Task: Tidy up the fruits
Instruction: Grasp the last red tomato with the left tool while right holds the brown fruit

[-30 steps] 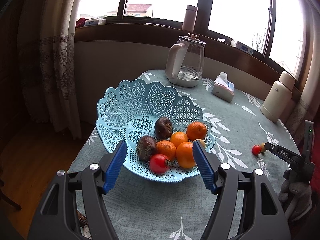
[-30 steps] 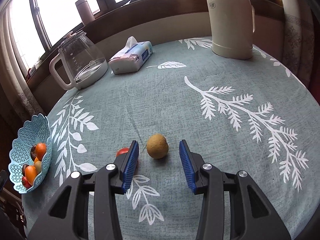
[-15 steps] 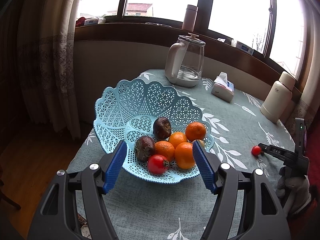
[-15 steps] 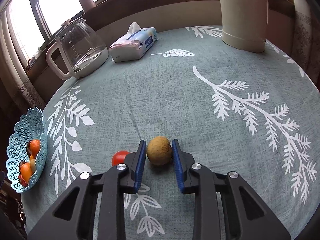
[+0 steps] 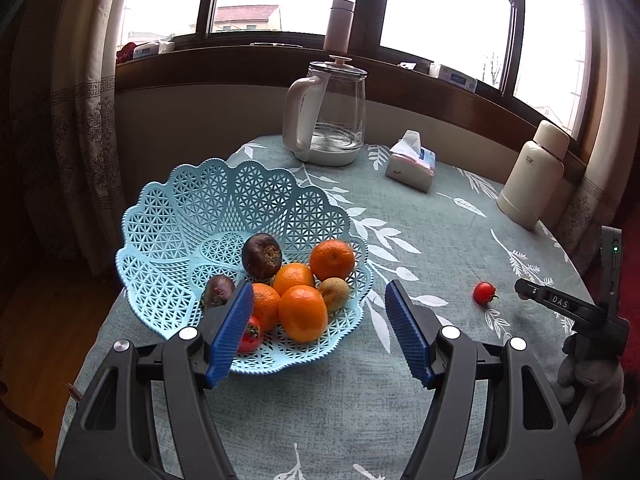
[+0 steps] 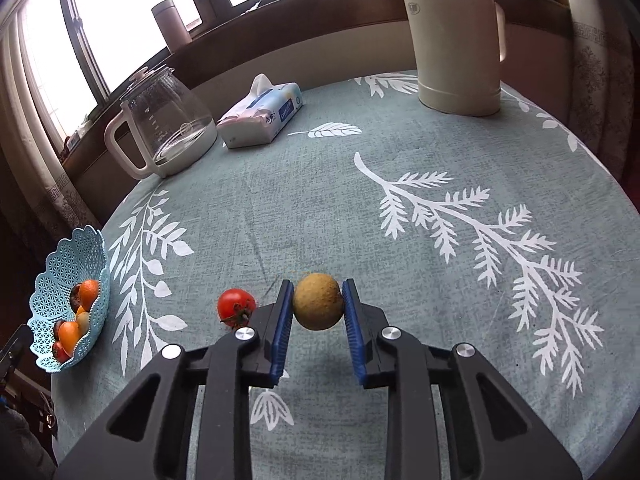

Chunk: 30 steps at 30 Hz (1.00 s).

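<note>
Right wrist view: the right gripper [image 6: 318, 307] has its blue jaws closed against both sides of a round brownish-yellow fruit [image 6: 318, 300], perhaps a kiwi or a small pear, though the skin is too blurred to be sure. A shadow on the cloth under the fruit suggests it is lifted just off the counter [image 6: 400, 220], which is covered by a grey-green cloth with white leaf prints. Just left of the gripper, a small red tomato [image 6: 236, 306] lies on the cloth, close to the left jaw but apart from it. Far to the left, at the counter's edge, stands the light-blue lattice basket [image 6: 60, 280] with fruit in it. A glass kettle [image 6: 168, 120], a tissue pack [image 6: 262, 114] and a cream thermos [image 6: 456, 36] stand at the back.

From the left wrist, the left gripper [image 5: 319, 330] hangs with its jaws wide apart and nothing between them, just in front of the basket [image 5: 180, 208]. Inside it lie several oranges [image 5: 302, 312], two dark purple fruits [image 5: 262, 254], a brownish fruit [image 5: 334, 292] and a red one partly hidden behind the left jaw.
</note>
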Motion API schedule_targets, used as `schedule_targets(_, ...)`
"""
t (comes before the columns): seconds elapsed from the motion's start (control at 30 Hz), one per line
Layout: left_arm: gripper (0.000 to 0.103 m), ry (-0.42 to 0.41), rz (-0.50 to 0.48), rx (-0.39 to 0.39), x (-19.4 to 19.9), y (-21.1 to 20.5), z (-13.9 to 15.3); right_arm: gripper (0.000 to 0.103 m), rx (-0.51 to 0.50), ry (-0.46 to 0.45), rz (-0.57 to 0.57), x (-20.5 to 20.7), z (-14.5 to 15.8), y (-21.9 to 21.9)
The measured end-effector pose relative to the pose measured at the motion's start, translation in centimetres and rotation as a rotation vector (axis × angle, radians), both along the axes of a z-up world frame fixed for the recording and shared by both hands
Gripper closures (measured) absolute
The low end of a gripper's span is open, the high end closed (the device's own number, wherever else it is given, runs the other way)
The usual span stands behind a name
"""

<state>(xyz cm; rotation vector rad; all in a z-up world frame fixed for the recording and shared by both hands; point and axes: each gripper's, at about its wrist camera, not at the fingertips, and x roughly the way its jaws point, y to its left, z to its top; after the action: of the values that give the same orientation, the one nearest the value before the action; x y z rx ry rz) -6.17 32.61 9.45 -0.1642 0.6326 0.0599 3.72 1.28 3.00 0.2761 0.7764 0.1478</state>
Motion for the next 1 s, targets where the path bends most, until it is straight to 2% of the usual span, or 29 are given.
schedule_targets(0.2, 0.033, 0.012, -0.089, 0.024, 2.2, -4.5, -0.3, 0.078, 0.025, -0.031, -0.030, -1.0, 0.1, -1.3)
schedule_targets(0.47, 0.033, 0.036, -0.195, 0.050, 5.2, -9.8, -1.3, 0.078, 0.053, -0.028, -0.041, -1.1, -0.3, -1.9)
schedule_targets(0.77, 0.033, 0.096, -0.325, 0.003, 8.9, -14.3, -3.4, 0.078, 0.074, -0.026, -0.059, -1.2, -0.4, -2.6)
schedule_targets(0.9, 0.034, 0.116, -0.373, 0.005, 10.3, -16.0, -4.4, 0.078, 0.074, -0.025, -0.063, -1.2, -0.4, -2.5)
schedule_targets(1.0, 0.040, 0.145, -0.412, -0.005, 11.4, -16.8, -5.0, 0.078, 0.074, -0.022, -0.061, -1.2, -0.5, -2.5)
